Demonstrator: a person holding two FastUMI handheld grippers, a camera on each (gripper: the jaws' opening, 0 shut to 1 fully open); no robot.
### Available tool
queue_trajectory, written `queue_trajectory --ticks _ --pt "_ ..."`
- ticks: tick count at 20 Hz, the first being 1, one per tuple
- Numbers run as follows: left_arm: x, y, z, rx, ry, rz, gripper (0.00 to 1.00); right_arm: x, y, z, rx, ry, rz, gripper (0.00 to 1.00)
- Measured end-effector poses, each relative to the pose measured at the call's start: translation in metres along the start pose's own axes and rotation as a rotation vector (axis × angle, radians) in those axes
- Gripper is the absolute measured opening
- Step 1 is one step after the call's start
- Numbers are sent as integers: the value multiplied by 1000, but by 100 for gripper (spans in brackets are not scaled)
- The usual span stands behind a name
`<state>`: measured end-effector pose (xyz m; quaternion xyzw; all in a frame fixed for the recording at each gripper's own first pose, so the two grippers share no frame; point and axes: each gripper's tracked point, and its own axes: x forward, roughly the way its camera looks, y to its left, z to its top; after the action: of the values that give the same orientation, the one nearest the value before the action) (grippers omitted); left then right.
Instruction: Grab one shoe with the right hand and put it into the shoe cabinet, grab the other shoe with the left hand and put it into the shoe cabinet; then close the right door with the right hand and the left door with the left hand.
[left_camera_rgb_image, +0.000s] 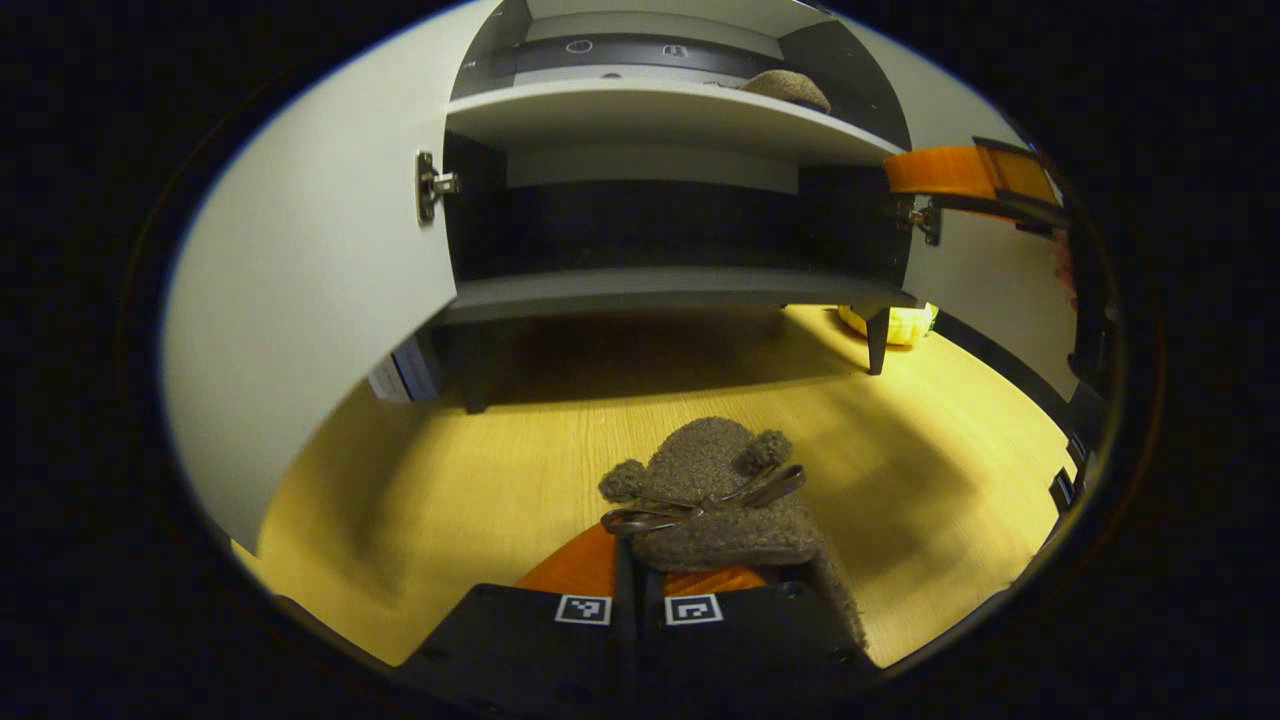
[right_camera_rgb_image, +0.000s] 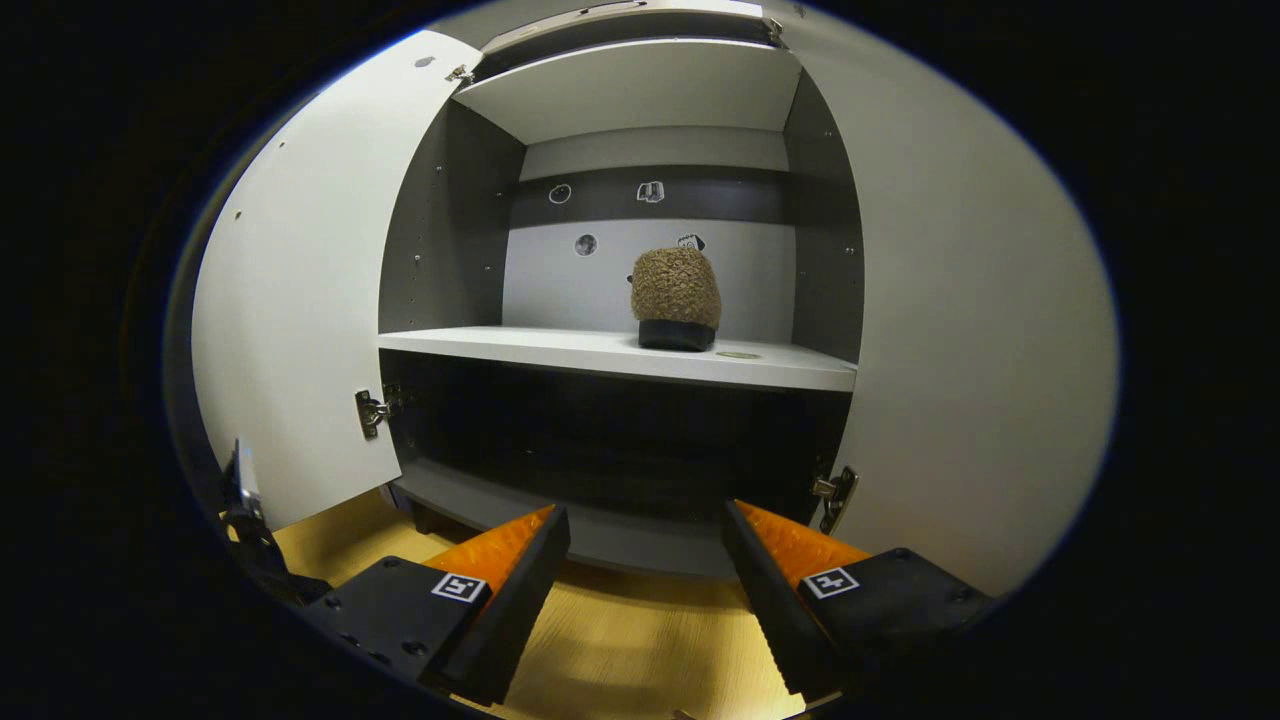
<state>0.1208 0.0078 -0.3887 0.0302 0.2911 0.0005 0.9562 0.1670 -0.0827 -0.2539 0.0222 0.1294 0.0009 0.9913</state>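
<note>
One fuzzy shoe (right_camera_rgb_image: 675, 298) is seen on the shoe cabinet (right_camera_rgb_image: 620, 355) shelf; the second shoe (left_camera_rgb_image: 715, 495) is clamped by the left tongs (left_camera_rgb_image: 640, 575) before the cabinet, while the right tongs (right_camera_rgb_image: 645, 560) are spread empty.

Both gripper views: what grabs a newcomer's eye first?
Probably the fuzzy brown slipper with a ribbon bow, clamped in the left gripper low over the yellow wooden floor in the left gripper view. Next, its twin, the second fuzzy brown slipper, stands on the white middle shelf of the open white shoe cabinet in the right gripper view, where the right gripper is open and empty.
</note>
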Motion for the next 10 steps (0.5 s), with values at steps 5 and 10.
queue_trajectory --ticks 5,10 --pt "-42 -4 110 50 -131 -20 5 -9 1 8 -26 7 -2 98" --pt "-64 16 215 63 -210 58 5 -15 -5 19 1 43 -34 98"
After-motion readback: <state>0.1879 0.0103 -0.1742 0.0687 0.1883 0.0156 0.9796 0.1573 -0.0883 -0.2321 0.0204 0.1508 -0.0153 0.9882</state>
